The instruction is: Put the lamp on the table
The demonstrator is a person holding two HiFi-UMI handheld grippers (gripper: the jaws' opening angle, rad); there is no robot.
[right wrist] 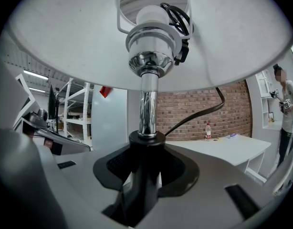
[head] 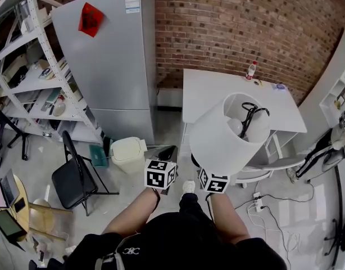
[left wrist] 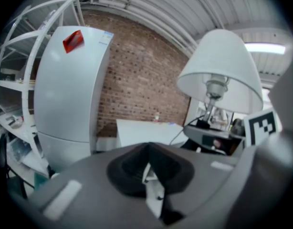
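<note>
The lamp (head: 220, 134), with a white shade, a chrome stem (right wrist: 146, 106) and a black cord, is held up in the air in front of the white table (head: 212, 91). My right gripper (right wrist: 144, 168) is shut on the black foot of the stem, below the shade. In the head view only the right gripper (head: 213, 182) marker cube shows under the shade. My left gripper (left wrist: 147, 163) is beside it to the left, jaws together with nothing between them. From the left gripper view the lamp (left wrist: 218, 75) is up and to the right. The left gripper (head: 160, 173) is apart from the lamp.
A grey fridge (head: 105, 66) and white shelving (head: 32, 77) stand at the left. A black chair (head: 74, 176) and a white bin (head: 127, 151) are on the floor. A bottle (head: 251, 69) stands at the table's far edge. Cables (head: 268, 207) lie at the right.
</note>
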